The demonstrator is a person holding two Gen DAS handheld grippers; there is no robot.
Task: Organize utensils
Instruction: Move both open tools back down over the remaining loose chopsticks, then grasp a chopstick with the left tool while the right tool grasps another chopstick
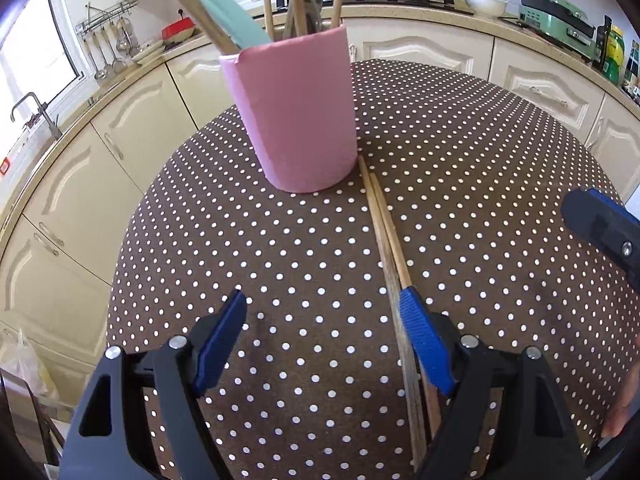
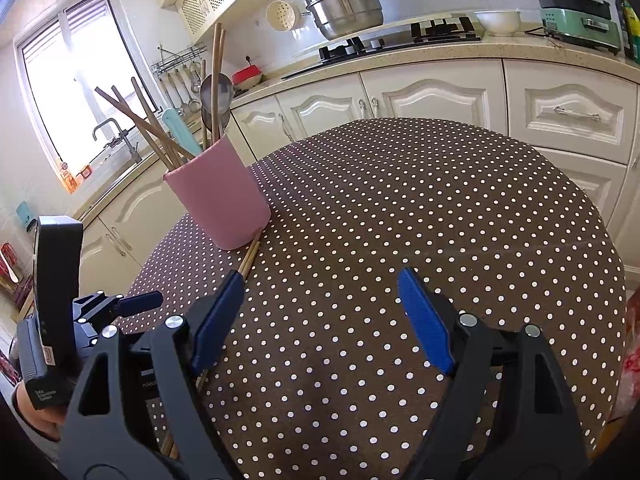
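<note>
The pink holder (image 1: 294, 116) stands on the dotted tablecloth (image 1: 480, 168), already full of utensils. A pair of chopsticks (image 1: 386, 240) lies beside its base, under the left gripper's (image 1: 324, 320) spread, empty jaws; centring both sticks before pinching looks wise. The right gripper (image 2: 320, 304) hovers equally wide, holding nothing.
</note>
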